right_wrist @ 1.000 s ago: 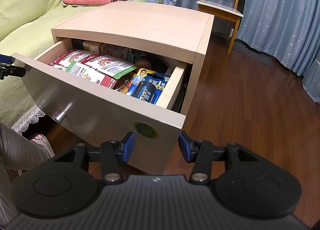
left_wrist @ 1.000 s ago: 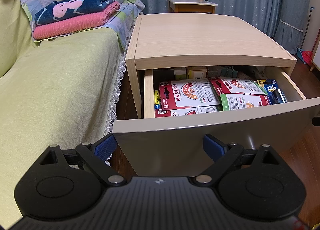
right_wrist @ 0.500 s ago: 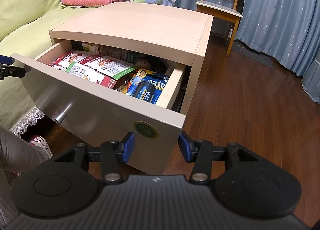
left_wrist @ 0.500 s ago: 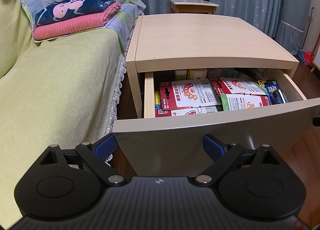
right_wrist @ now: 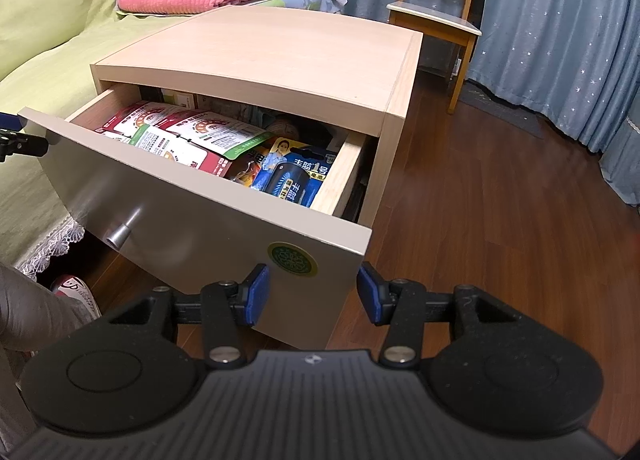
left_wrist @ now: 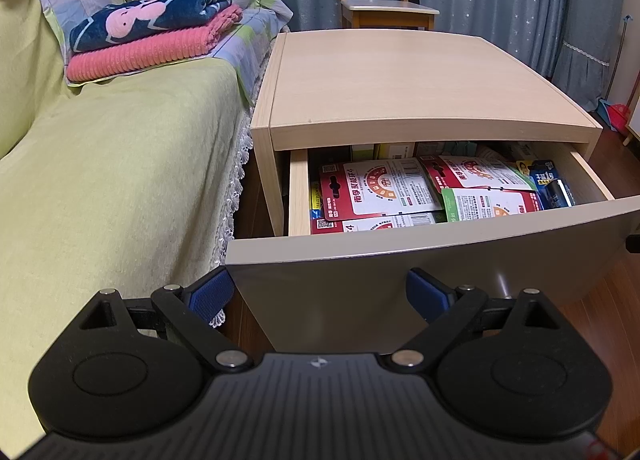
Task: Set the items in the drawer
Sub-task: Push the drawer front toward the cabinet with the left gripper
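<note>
Pulled-out drawer (right_wrist: 208, 219) of a pale wood nightstand (left_wrist: 400, 79), beside the green-covered bed (left_wrist: 120, 179), crammed with red-and-white card packs (left_wrist: 384, 189) in Chinese print with barcodes and QR codes; at its right end a blue battery pack (right_wrist: 298, 179) marked "1号". Round green-and-gold sticker (right_wrist: 292, 259) on the grey front, plus a small metal knob (right_wrist: 118, 236). Left tongs (left_wrist: 316, 294) spread wide and empty before the front; right tongs (right_wrist: 311, 292) parted too, narrower, gripping nothing.
</note>
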Motion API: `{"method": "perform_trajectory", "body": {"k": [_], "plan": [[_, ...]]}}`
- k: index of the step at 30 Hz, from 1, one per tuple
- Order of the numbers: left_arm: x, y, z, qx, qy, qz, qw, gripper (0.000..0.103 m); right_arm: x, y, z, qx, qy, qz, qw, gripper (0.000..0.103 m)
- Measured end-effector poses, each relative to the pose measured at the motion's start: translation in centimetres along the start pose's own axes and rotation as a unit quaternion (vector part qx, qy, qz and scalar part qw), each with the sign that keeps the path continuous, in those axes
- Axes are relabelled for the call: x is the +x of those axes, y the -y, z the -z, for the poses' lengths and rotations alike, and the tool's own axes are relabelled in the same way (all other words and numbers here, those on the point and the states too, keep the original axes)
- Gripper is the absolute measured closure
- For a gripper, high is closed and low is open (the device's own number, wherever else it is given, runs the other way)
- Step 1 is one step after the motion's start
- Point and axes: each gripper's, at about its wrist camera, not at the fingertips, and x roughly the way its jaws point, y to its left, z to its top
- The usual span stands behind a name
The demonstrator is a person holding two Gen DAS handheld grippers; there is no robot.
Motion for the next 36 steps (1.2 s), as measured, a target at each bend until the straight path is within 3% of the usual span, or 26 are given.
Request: {"method": "perform_trajectory", "body": {"k": [9, 13, 22, 29, 36], "plan": [[-0.6, 0.5, 0.2, -0.018, -0.007, -0.019, 0.9996, 0.009, -0.4, -0.4, 0.2, 0.031, 0.010, 0.020, 0.999, 0.062], [-1.7, 1.7, 0.6, -0.030, -0.004, -0.027, 0.9992, 0.009, -2.5, -1.5, 0.7, 0.040, 0.041, 0.062, 0.996, 0.060], [-3.6, 5.4, 1.2, -0.058, 0.013, -0.037, 0.9975, 0.009, -3.7, -6.9, 1.5, 0.084, 0.088, -0.012, 0.993, 0.056], [-3.5, 7.3, 1.9, -0.076, 0.028, -0.040, 0.9959, 0.009, -3.1, -9.6, 0.4, 0.088, 0.128, -0.006, 0.988, 0.057], [-2.7, 7.8, 2.2, -0.070, 0.078, -0.041, 0.9937, 0.009, -2.3, -10.4, 0.0, 0.092, 0.139, 0.009, 0.986, 0.057]]}}
